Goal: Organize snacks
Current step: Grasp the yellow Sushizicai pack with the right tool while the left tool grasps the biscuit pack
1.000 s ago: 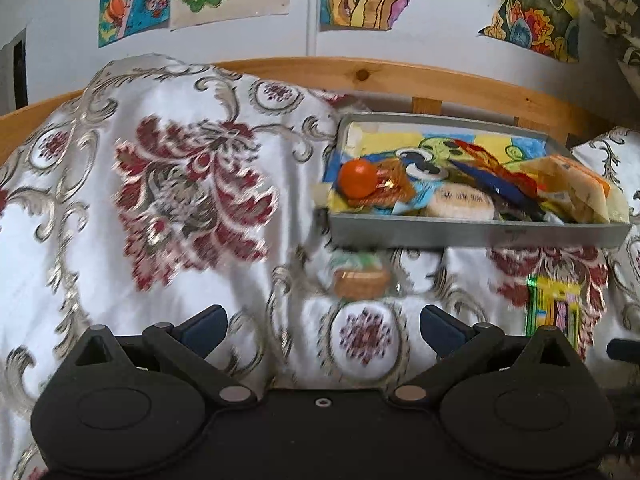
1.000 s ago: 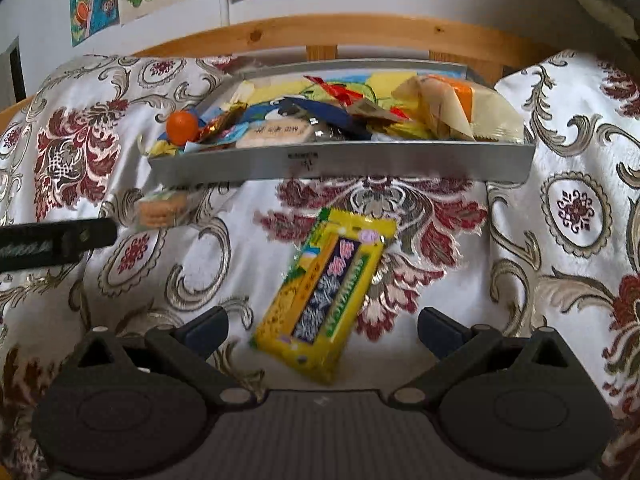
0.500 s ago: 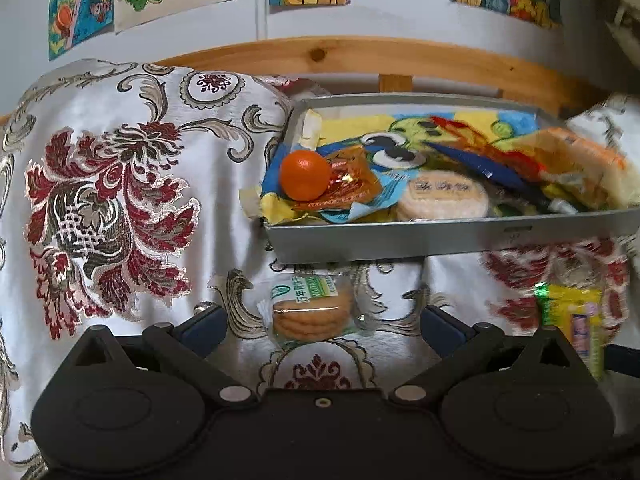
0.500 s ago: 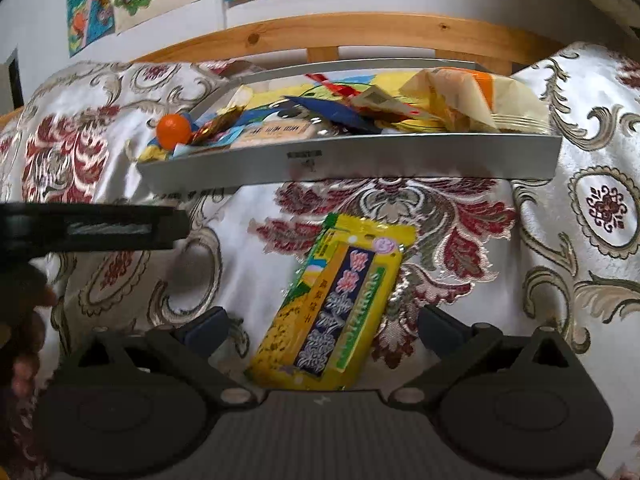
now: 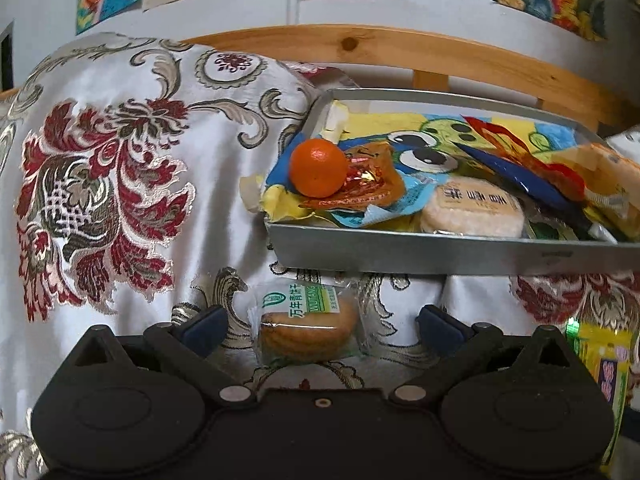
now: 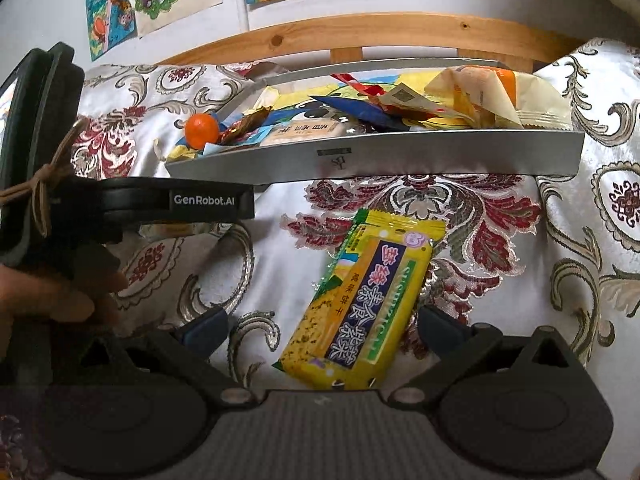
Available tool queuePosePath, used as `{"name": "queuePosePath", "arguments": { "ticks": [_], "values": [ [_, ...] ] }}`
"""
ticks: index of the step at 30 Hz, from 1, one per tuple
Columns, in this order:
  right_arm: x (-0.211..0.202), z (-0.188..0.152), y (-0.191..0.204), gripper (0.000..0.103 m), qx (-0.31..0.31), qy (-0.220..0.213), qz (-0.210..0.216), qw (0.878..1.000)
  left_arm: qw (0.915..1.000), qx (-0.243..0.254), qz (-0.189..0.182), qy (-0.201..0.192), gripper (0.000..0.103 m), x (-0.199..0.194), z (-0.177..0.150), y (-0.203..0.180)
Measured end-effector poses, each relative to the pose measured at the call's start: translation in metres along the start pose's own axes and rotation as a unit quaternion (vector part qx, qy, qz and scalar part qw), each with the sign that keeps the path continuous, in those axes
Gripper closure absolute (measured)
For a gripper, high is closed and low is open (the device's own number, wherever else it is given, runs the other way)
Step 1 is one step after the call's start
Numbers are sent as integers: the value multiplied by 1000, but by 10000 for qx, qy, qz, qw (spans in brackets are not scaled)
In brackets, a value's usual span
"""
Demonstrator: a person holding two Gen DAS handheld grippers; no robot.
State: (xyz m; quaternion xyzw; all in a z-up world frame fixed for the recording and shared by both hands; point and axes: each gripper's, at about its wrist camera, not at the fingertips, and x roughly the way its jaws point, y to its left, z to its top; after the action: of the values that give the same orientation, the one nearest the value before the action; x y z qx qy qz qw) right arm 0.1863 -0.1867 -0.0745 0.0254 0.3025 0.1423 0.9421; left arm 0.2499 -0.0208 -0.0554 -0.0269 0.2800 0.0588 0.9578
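Floral brocade bedspread (image 5: 120,208) covers the whole work surface, wooden headboard rail (image 6: 360,32) behind it. Grey metal tray (image 5: 460,250) sits on the spread near the rail, packed with snacks: large pale bread pack (image 6: 508,96) at its right end, round rice cake pack (image 5: 472,208) near the front wall, small orange (image 5: 319,168) at the left end. Yellow biscuit pack (image 6: 360,304) lies on the spread in front of the tray, angled, its near end between the right gripper (image 6: 322,330) fingers; jaws wide apart, not touching it. Clear-wrapped round cookie pack (image 5: 308,322) lies just below the tray's front-left corner, between the left gripper (image 5: 320,322) fingers; jaws also spread, no contact visible.
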Motion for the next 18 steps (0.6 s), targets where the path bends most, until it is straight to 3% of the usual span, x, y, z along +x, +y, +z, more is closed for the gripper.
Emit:
{"name": "queuePosePath", "arguments": {
  "ticks": [7, 18],
  "values": [
    [0, 2, -3, 0, 20, -4, 112, 9999, 9997, 114, -192, 23, 8, -1, 1, -1],
    [4, -2, 3, 12, -153, -52, 97, 9998, 9997, 96, -218, -87, 27, 5, -7, 16]
  ]
}}
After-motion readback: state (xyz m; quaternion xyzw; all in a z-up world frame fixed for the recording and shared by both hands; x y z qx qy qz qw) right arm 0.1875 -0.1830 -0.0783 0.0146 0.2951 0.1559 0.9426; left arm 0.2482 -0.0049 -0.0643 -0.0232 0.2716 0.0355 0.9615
